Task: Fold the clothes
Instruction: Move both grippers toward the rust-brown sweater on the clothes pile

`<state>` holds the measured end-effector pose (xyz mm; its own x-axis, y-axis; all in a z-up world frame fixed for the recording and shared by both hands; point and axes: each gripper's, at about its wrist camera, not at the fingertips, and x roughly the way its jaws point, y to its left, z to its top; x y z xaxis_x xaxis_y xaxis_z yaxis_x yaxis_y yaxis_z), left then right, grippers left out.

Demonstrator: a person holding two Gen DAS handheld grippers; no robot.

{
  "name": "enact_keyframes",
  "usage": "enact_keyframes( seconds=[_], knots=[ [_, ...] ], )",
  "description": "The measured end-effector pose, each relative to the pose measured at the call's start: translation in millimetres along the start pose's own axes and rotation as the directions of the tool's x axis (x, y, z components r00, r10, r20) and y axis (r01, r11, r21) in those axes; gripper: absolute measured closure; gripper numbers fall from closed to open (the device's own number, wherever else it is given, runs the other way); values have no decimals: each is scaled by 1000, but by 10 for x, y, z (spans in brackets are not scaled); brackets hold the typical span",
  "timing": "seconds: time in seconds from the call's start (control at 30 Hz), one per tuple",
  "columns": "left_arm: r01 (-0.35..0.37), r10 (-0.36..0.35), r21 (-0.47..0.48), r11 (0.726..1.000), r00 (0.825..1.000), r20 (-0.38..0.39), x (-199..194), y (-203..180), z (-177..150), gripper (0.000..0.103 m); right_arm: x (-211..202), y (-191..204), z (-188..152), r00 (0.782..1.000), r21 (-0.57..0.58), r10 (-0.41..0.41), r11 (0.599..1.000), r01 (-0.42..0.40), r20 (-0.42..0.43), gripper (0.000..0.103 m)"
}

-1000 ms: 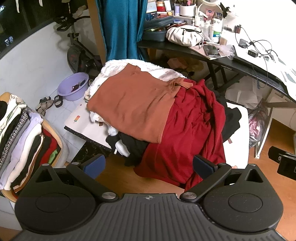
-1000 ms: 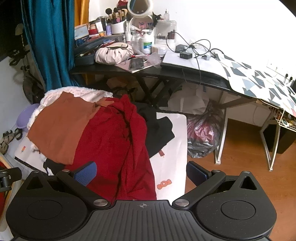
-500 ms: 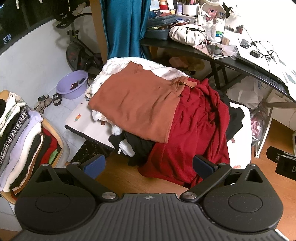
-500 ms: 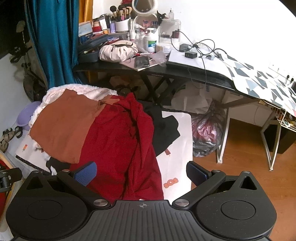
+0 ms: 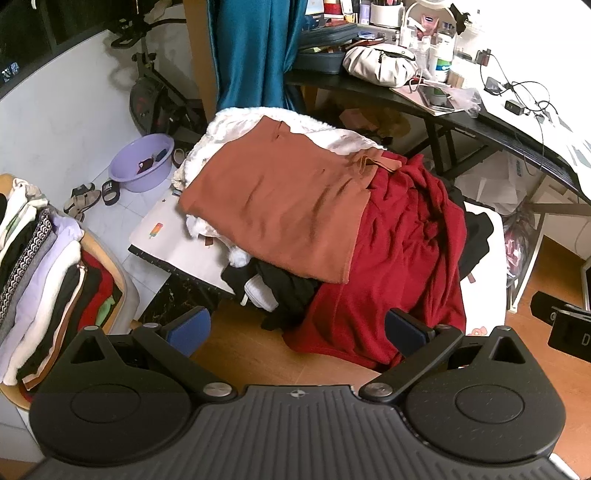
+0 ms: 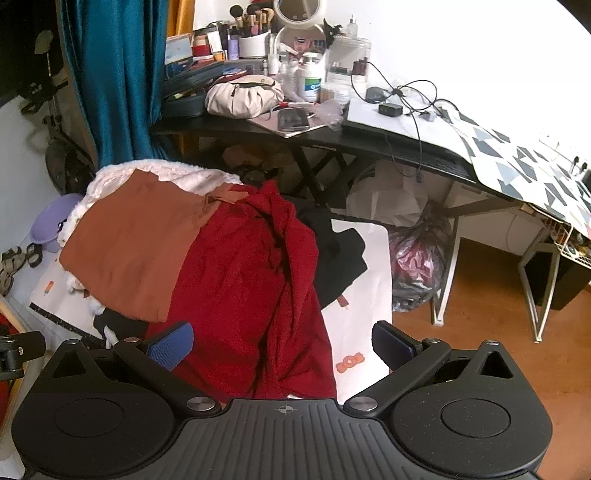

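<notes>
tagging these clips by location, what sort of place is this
Most likely a lived-in bedroom or dressing corner at home: a black desk crowded with makeup brushes and a round mirror, a heap of unfolded clothes, and a folded stack beside it.

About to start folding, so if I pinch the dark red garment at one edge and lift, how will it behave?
The dark red garment looks floppy; it drapes in deep folds. It probably drags: the rust-orange garment overlaps it.

1 rust garment [image 5: 280, 206], 1 red garment [image 5: 402, 258], 1 purple basin [image 5: 142, 162], 2 tools: left tool [image 5: 297, 328], right tool [image 6: 282, 341].
</notes>
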<state>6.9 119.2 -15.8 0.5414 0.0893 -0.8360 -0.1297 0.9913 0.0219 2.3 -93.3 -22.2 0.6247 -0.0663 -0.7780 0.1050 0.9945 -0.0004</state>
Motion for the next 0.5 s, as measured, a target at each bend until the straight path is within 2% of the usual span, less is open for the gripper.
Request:
enact_keyframes(
  seconds=[0.5],
  knots=[
    [-13,12,-15,1000,1000,-25,121,183,51,0,79,221,29,1000,-40,10,999,-9,5,1]
  ],
)
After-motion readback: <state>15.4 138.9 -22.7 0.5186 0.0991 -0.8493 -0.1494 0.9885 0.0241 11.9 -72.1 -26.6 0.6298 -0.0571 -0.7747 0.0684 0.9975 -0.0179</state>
